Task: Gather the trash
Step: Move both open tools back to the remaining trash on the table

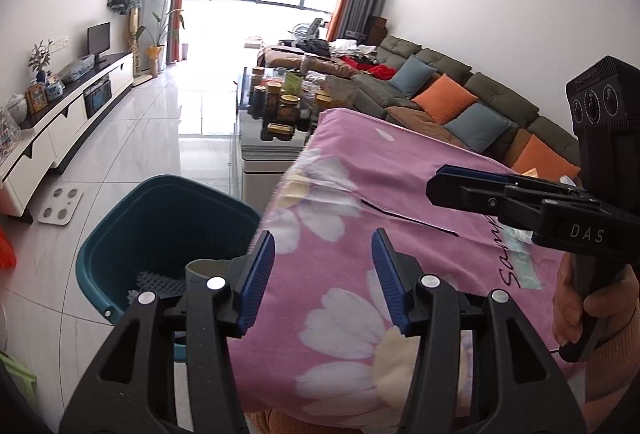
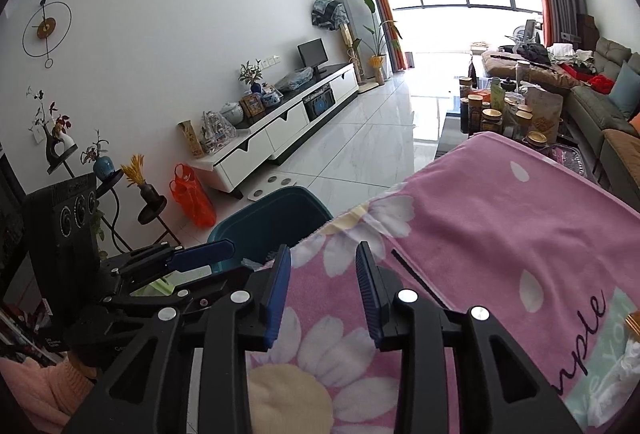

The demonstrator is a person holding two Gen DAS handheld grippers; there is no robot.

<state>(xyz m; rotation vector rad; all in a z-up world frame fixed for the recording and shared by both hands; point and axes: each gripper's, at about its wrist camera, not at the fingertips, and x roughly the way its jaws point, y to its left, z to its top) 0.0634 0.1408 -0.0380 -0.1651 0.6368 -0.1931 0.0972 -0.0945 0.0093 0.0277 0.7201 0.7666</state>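
A teal bin (image 1: 160, 218) stands on the floor just left of a table draped in a pink floral cloth (image 1: 380, 194). Inside the bin lie a pale cup (image 1: 204, 268) and a grey bumpy piece (image 1: 160, 284). My left gripper (image 1: 323, 246) hovers over the cloth's left edge beside the bin, open with nothing between its blue pads. My right gripper (image 2: 324, 254) is over the cloth (image 2: 500, 234) near the bin (image 2: 272, 218), also open and empty. A crumpled white wrapper (image 2: 630, 354) lies on the cloth at the far right. Each gripper shows in the other's view: right (image 1: 434, 190), left (image 2: 232, 262).
A low coffee table crowded with jars (image 1: 280, 102) stands beyond the cloth-covered table. A long sofa with cushions (image 1: 440, 94) runs along the right wall, a white TV cabinet (image 1: 60, 122) along the left. A white scale (image 1: 60, 206) and an orange bag (image 2: 192, 198) are on the tiled floor.
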